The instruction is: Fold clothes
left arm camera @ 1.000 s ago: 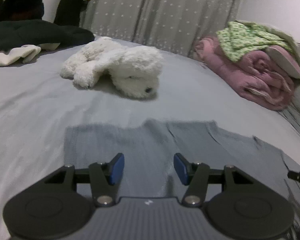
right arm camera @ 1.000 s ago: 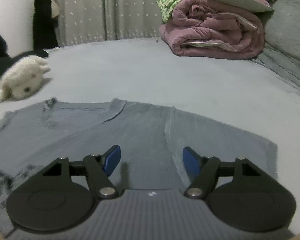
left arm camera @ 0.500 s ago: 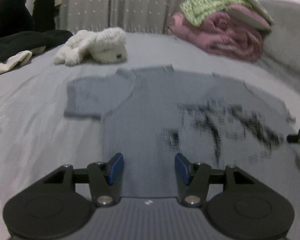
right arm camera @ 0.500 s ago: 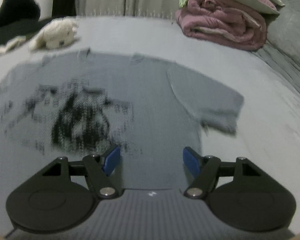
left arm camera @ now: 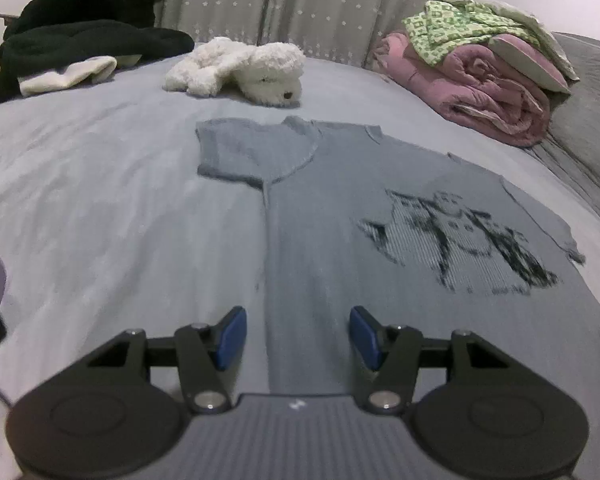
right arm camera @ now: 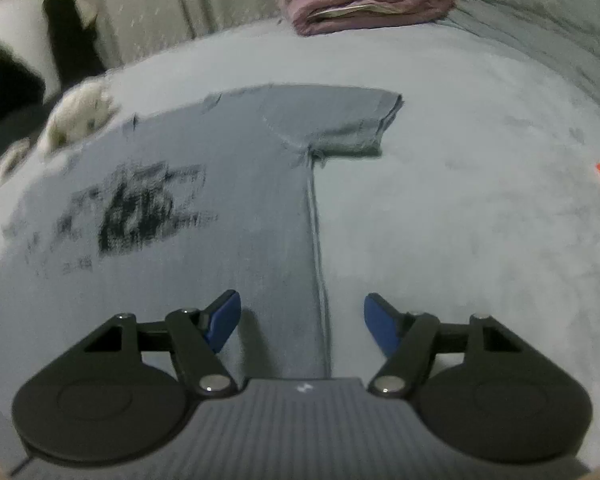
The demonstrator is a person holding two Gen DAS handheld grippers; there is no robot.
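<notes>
- We see the left tongs (left arm camera: 294,336) spread apart over the left side edge of the flat blue-grey knit T-shirt (left arm camera: 340,216), nothing between their blue pads.
- To their left, the pale grey bed sheet (left arm camera: 100,200) lies bare.
- Beyond the collar, a white plush toy animal (left arm camera: 240,68) blocks the far side; a dark heap of clothing (left arm camera: 88,46) fills the far-left corner.
- A rolled pink quilt topped with green patterned cloth (left arm camera: 484,76) closes the far right.
- The right tongs (right arm camera: 302,326) stand parted astride the shirt's right edge, with open sheet to their right.

T-shirt (left arm camera: 340,208) on bed (left arm camera: 100,200) (flat)
</notes>
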